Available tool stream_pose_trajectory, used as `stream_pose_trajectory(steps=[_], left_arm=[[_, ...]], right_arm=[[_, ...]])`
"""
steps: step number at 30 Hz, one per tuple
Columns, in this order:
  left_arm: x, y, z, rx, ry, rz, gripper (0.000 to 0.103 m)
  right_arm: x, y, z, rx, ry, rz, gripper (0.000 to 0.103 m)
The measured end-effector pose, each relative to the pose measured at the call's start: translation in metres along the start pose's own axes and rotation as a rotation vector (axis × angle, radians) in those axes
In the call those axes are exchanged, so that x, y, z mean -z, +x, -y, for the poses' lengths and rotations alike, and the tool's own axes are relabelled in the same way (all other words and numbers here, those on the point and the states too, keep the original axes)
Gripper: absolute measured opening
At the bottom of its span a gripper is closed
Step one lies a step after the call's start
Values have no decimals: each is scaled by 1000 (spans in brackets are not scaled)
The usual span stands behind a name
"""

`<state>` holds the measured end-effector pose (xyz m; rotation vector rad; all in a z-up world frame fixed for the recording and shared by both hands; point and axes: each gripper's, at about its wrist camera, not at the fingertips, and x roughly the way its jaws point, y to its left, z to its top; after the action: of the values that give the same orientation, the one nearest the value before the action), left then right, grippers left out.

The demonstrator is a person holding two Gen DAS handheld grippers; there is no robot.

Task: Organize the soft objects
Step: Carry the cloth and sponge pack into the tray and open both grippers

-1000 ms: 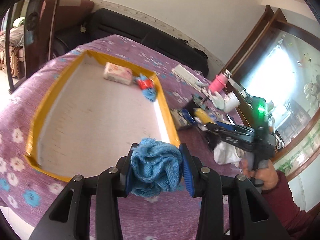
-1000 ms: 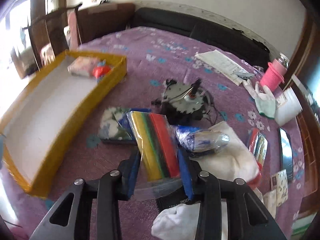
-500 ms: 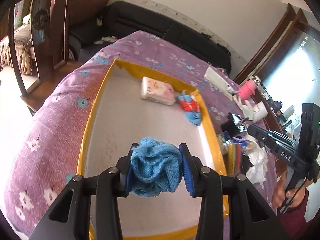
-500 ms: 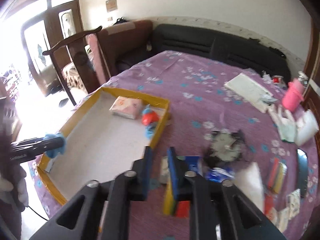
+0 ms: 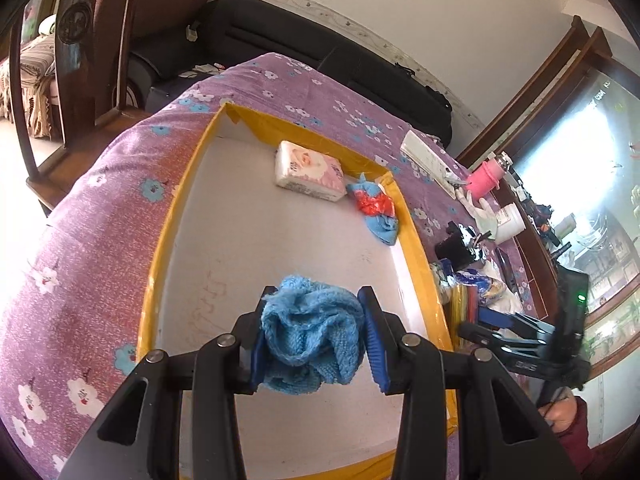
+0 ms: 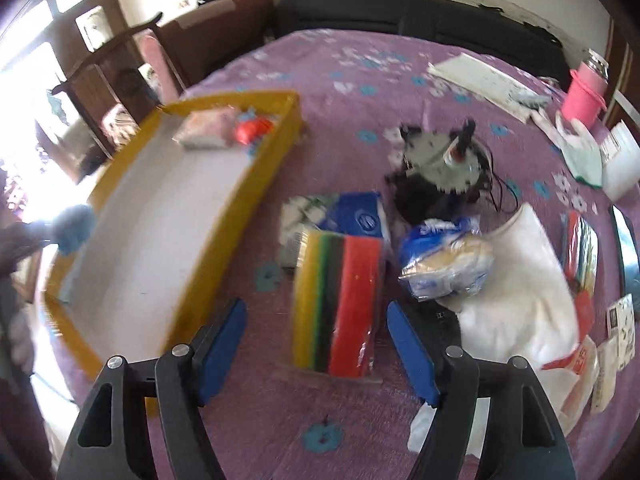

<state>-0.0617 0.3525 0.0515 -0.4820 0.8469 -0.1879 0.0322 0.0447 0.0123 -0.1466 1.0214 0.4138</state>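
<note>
My left gripper (image 5: 312,336) is shut on a bunched blue knitted cloth (image 5: 308,344), held above the near end of the yellow-rimmed tray (image 5: 166,240). A pink tissue pack (image 5: 310,176) and a blue-and-red cloth (image 5: 376,210) lie at the tray's far end. In the right wrist view my right gripper (image 6: 314,344) has its jaws opening; a wrapped pack of coloured sponges (image 6: 340,300) lies on the purple tablecloth between and just beyond the pads, touching neither. The left wrist view shows the right gripper (image 5: 476,322) beside the tray's right wall.
Right of the tray (image 6: 224,216) lie a blue tissue pack (image 6: 360,216), a black motor part (image 6: 440,168), a blue plastic bag (image 6: 444,260) and a white cloth (image 6: 520,300). A pink bottle (image 6: 584,88) and papers (image 6: 484,80) sit farther back. A wooden chair (image 5: 80,40) stands left.
My left gripper carried the blue cloth from the tray's corner to above its floor. My right gripper let the sponge pack go, rose and shut with nothing in it, then dropped back open over it.
</note>
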Motion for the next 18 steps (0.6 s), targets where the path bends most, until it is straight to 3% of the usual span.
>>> stream_pose_trajectory(steps=[3, 5, 6, 13, 18], left_arm=[[4, -4, 5, -9, 12, 10, 39], [7, -9, 9, -18, 18, 25, 39], [8, -11, 10, -19, 21, 30, 39], [12, -18, 22, -17, 50, 40, 39], [-5, -12, 19, -49, 58, 25, 39]], right_arm=[[-2, 4, -2, 25, 5, 15, 71], [-2, 5, -4, 23, 8, 18, 57], [-3, 7, -5, 10, 10, 8, 43], [5, -27, -1, -5, 23, 86, 41], [-15, -74, -19, -52, -23, 188, 41]])
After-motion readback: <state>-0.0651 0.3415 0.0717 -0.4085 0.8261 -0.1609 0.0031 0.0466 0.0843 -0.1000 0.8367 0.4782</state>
